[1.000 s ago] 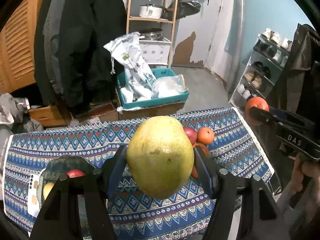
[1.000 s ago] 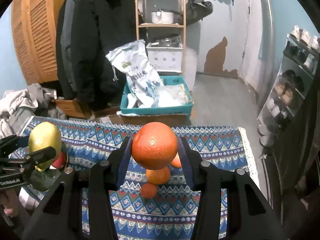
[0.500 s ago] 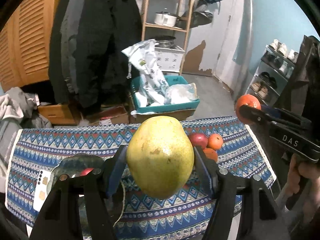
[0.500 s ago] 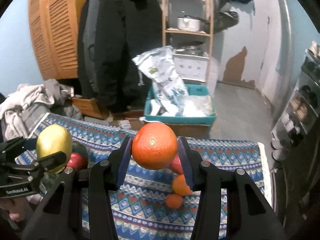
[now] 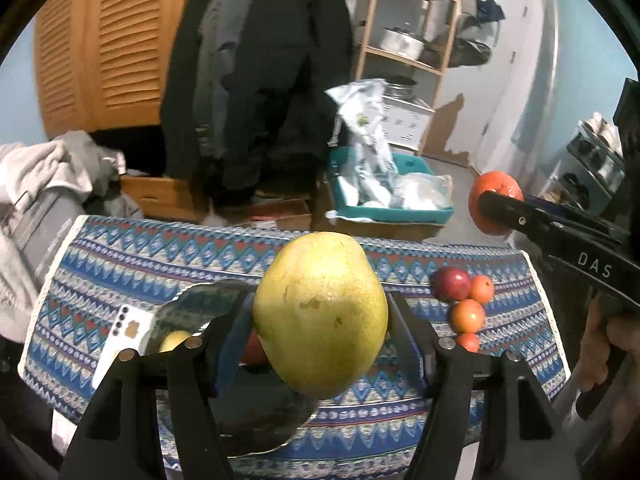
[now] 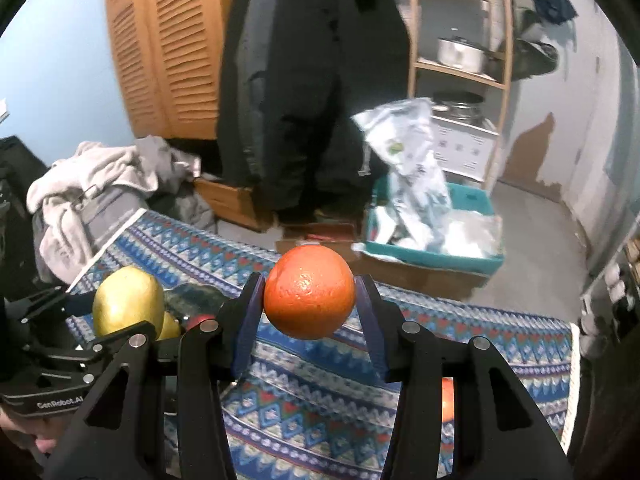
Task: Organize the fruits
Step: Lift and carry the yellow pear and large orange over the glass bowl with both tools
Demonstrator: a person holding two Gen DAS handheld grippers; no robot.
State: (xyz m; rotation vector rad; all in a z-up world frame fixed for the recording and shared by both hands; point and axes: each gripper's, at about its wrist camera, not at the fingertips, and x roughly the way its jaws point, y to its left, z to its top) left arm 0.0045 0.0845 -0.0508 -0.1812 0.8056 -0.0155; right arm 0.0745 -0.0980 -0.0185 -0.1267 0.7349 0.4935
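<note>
Carry step: your left hand-held gripper (image 5: 320,316) grasps the yellow fruit (image 5: 320,312), your right hand-held gripper (image 6: 310,300) the orange (image 6: 309,291); next, lower each into the dark bowl (image 5: 192,304).

Both wrist cams angled down over patterned cloth (image 5: 400,420) (shared), close.

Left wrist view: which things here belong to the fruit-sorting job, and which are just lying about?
Job:
- yellow-green fruit in the left gripper
- orange in the right gripper
- loose fruits on the patterned cloth
- dark plate

Lying about:
- white phone
- teal bin
- hanging coats
- shelf
</note>
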